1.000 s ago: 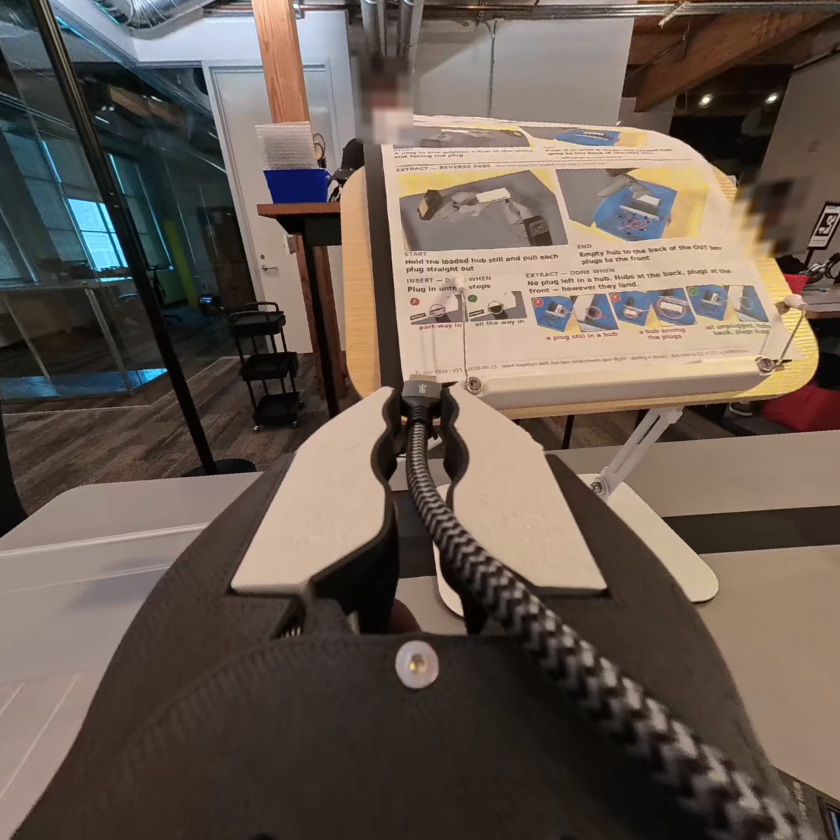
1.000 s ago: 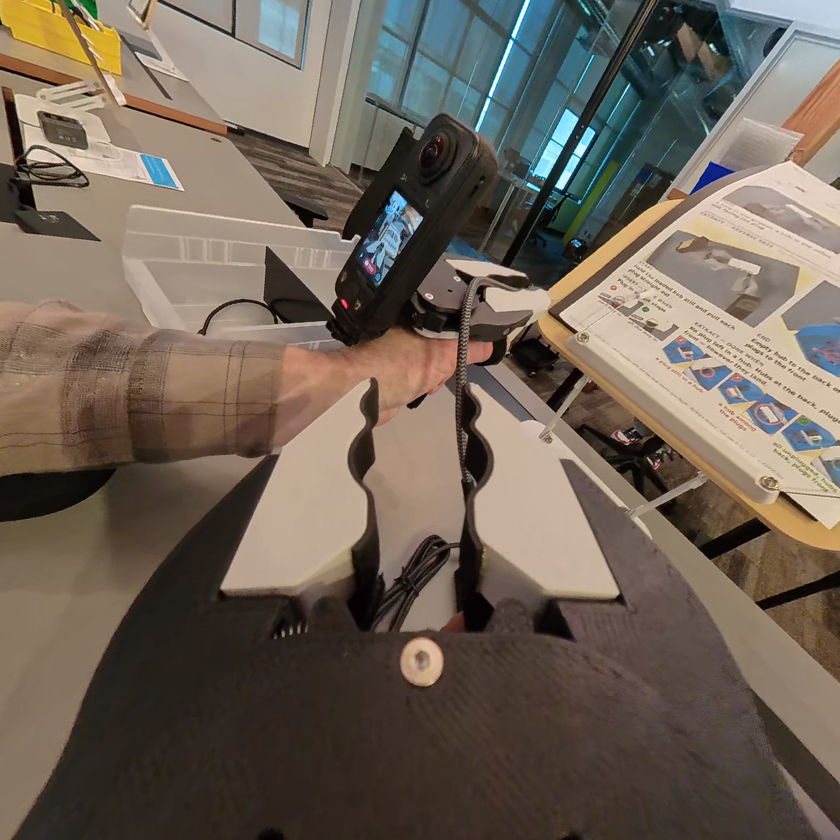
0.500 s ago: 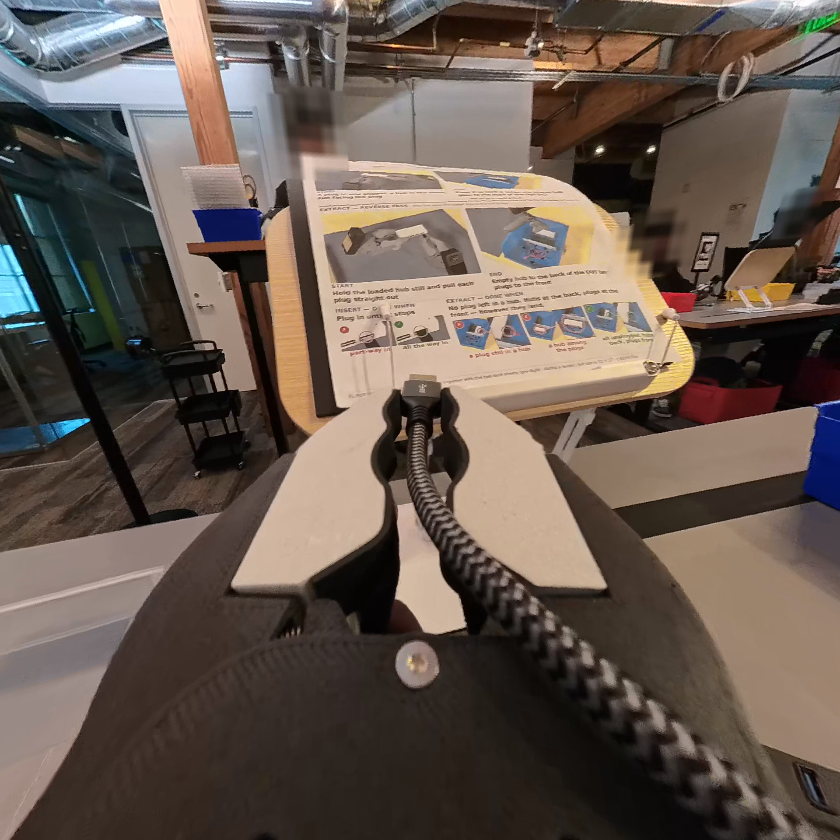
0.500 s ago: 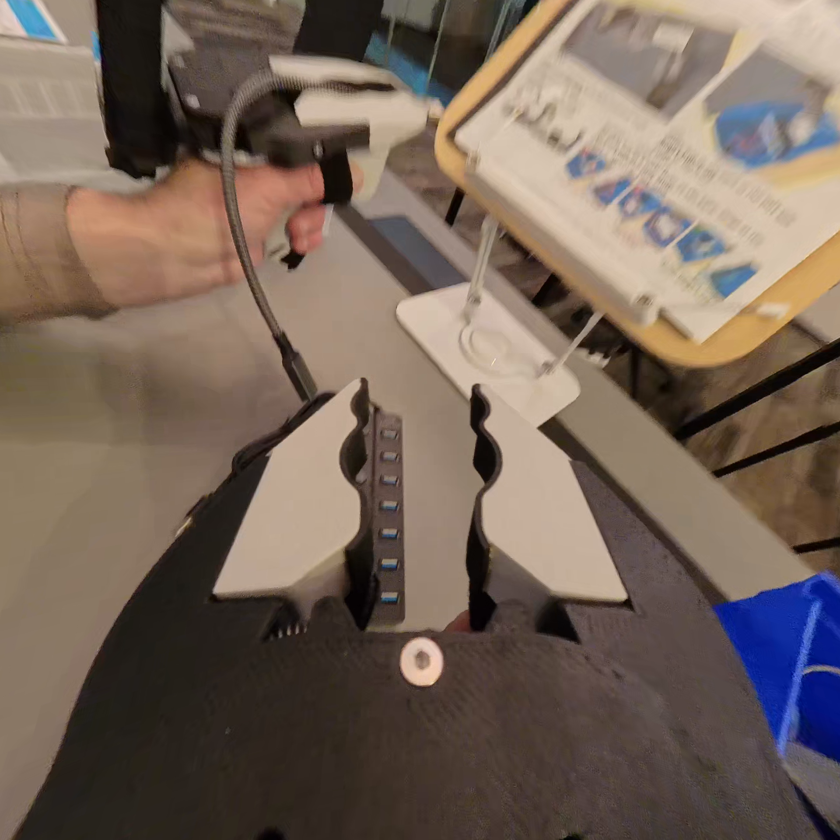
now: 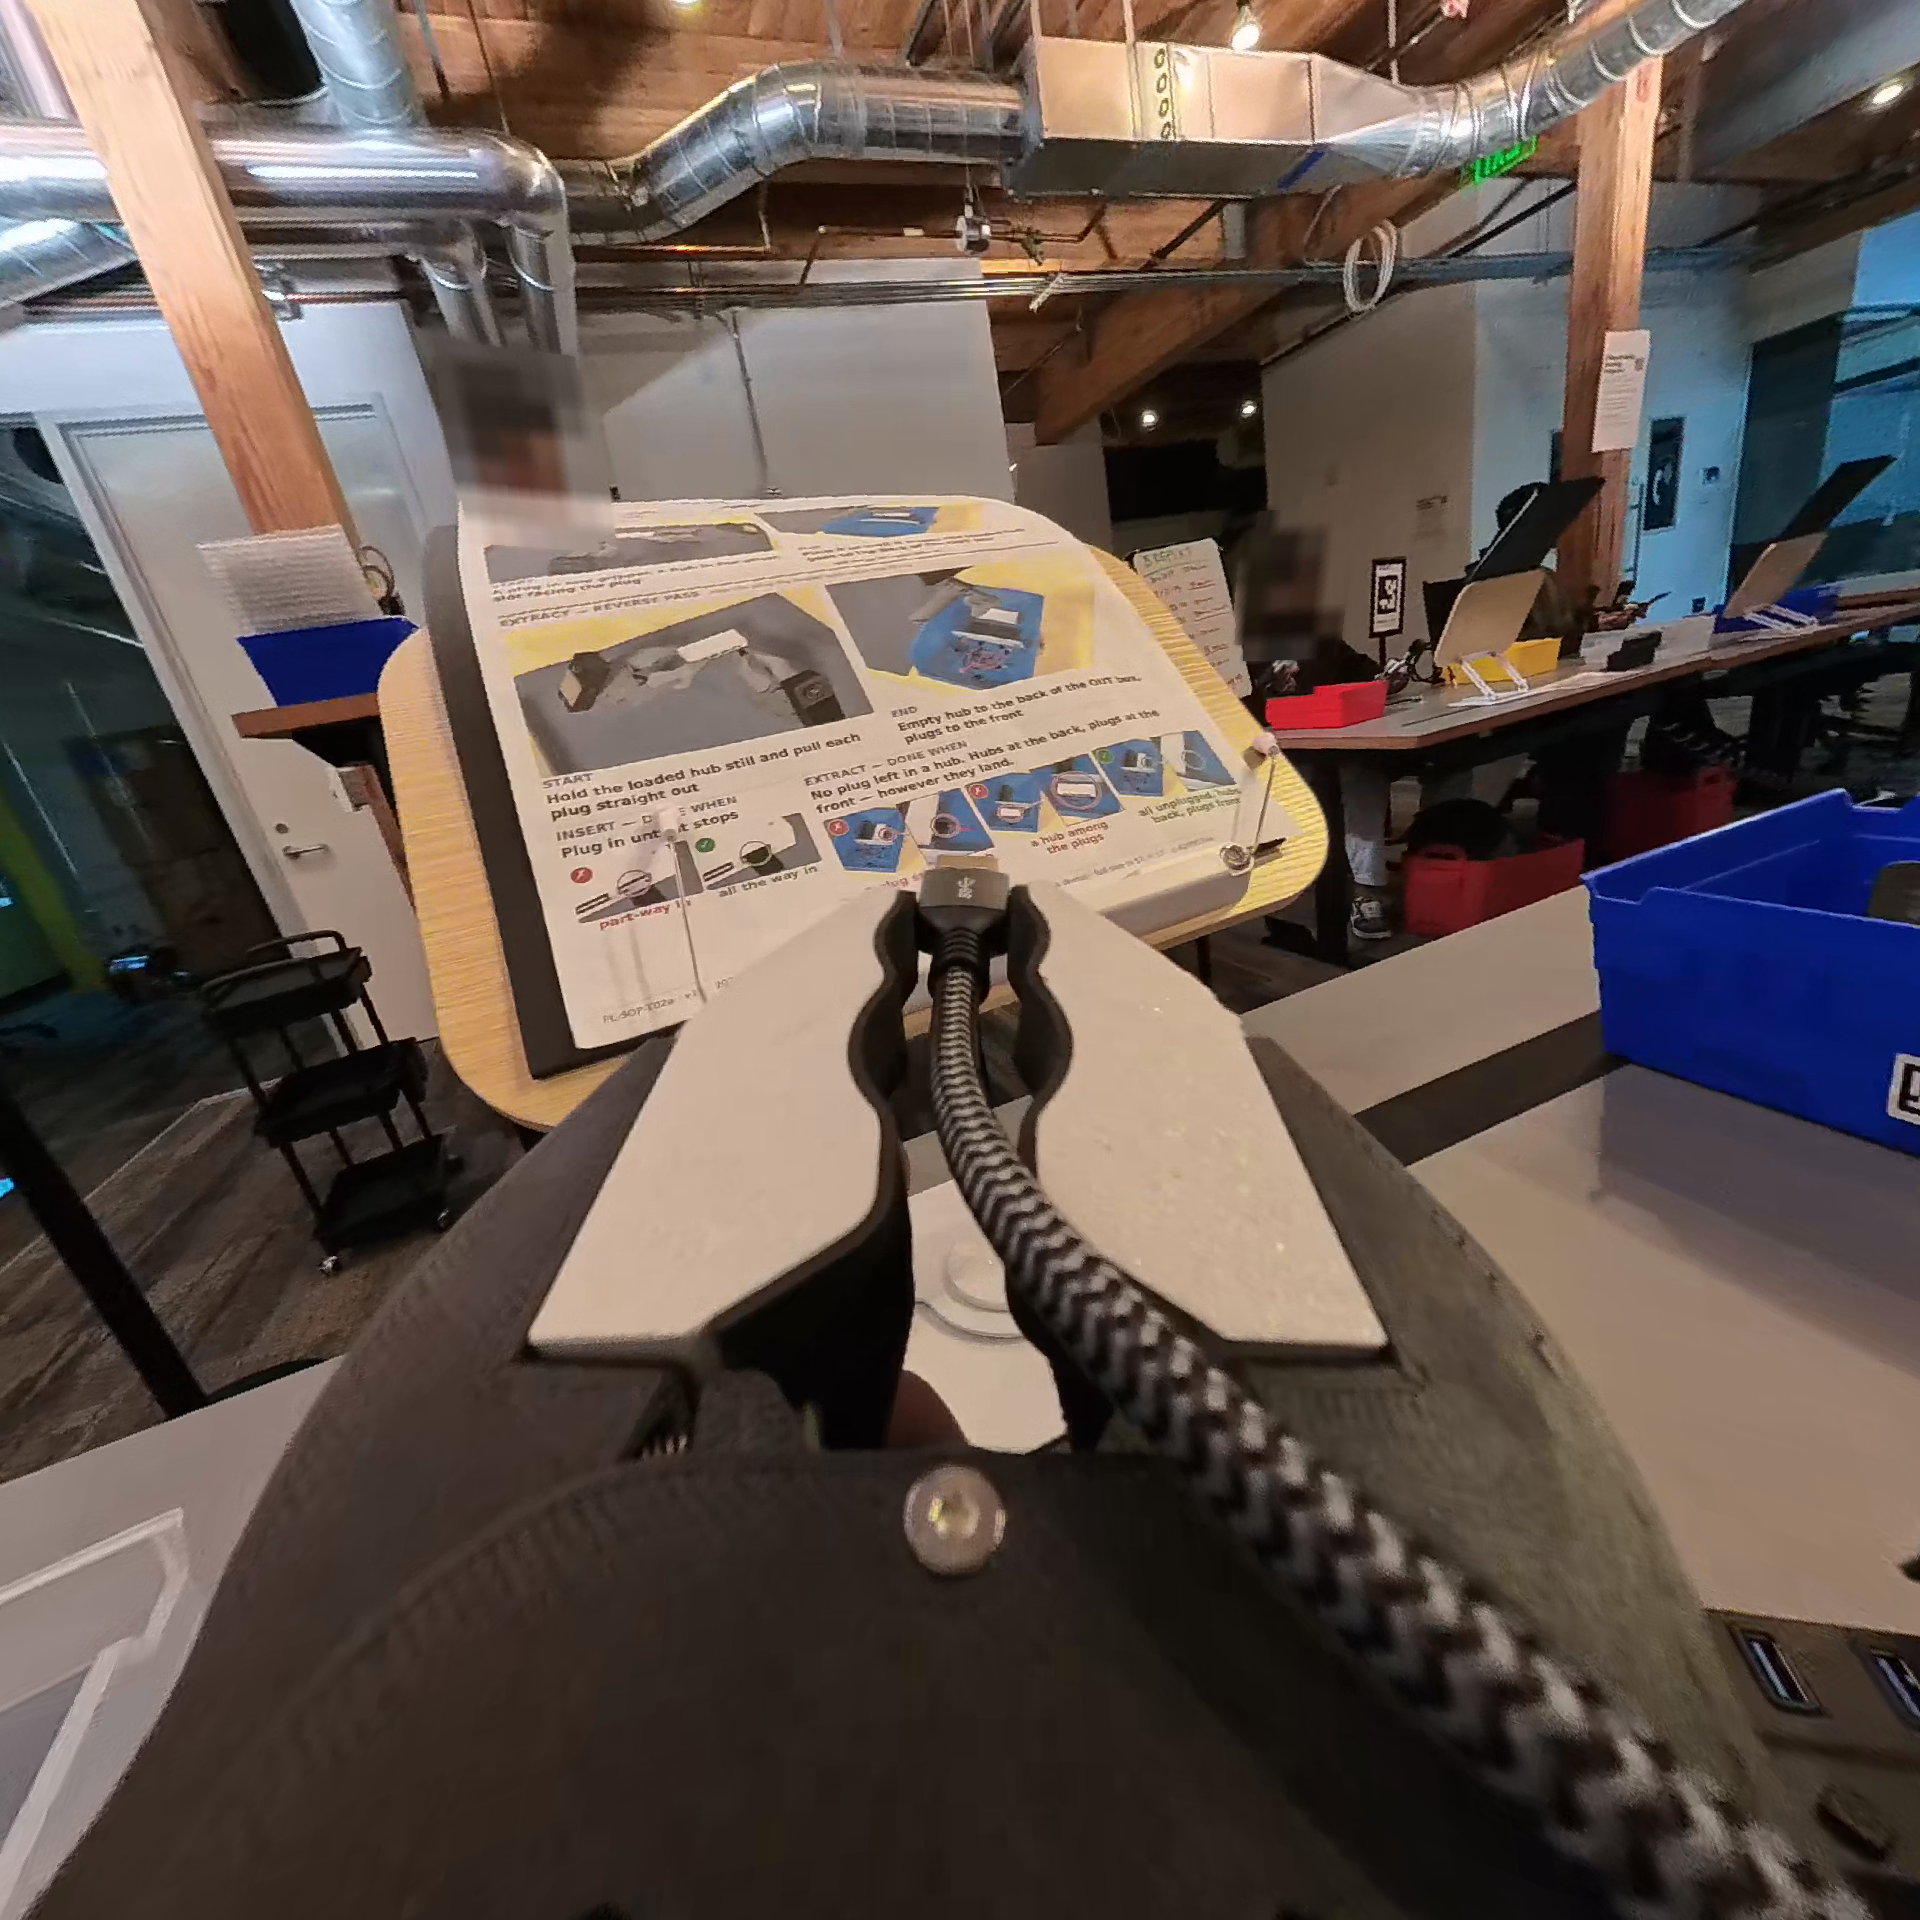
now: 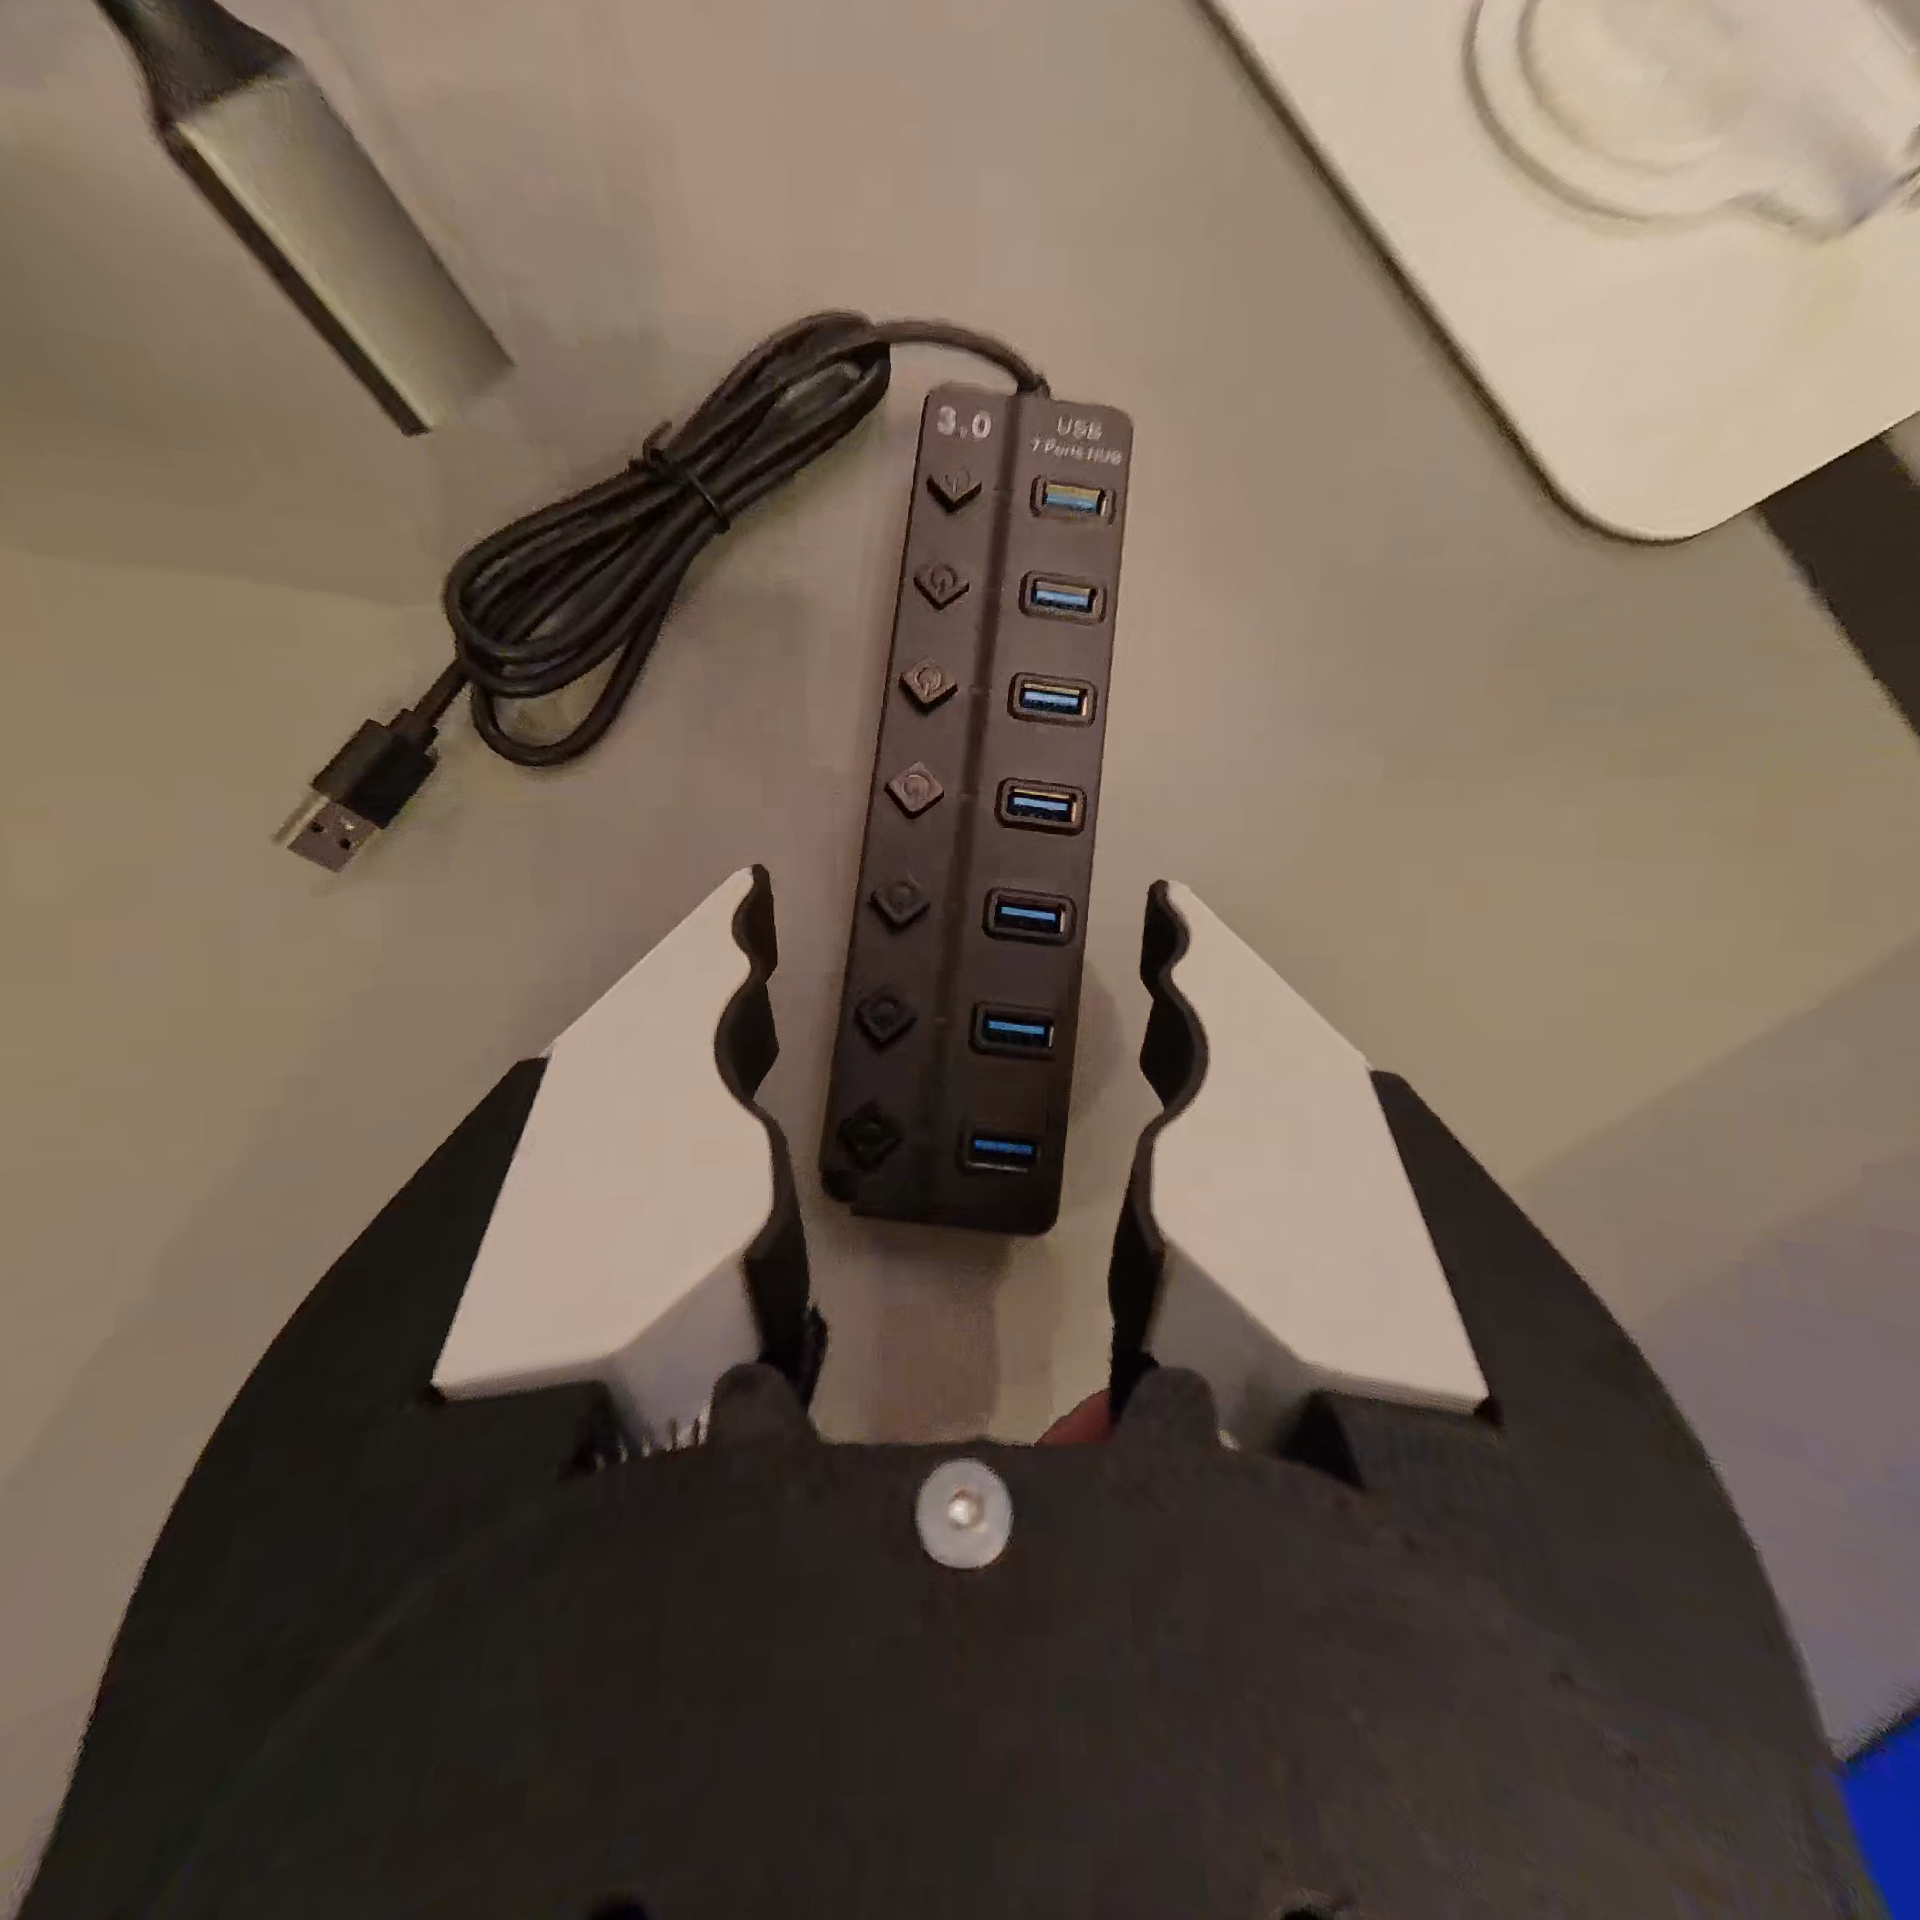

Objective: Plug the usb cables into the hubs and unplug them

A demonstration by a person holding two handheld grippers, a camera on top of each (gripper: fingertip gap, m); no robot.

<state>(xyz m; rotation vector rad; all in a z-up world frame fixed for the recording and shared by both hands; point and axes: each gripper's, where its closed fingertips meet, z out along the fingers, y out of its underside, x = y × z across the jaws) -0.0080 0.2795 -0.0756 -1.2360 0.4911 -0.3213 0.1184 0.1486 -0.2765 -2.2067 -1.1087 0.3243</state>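
Your left tongs (image 5: 961, 914) are clamped narrow on the braided USB cable (image 5: 1049, 1226), pinching the dark plug body right at the tips, so the metal end pokes out just past them. A small symbol is moulded on the plug; it is too small to make out further. The black-and-white braid runs back between your fingers (image 5: 748, 1164) and off the lower right of the left wrist view. Beyond the plug stands a tilted wooden board (image 5: 457, 935) carrying a printed instruction sheet (image 5: 790, 748) with photos and lines of text.

Your right tongs (image 6: 956, 914) are spread wide and hold nothing. They point down at the grey table (image 6: 1455, 831), straddling the near end of the black hub (image 6: 977, 831) without touching it. The hub lies flat with a row of seven blue ports along its right side and seven diamond-shaped buttons along its left, plus white lettering at the far end. Its own thin black cord (image 6: 613, 582) lies bundled just to the left, the plug resting on the table. A blue bin (image 5: 1756, 956) sits on the table to your right.
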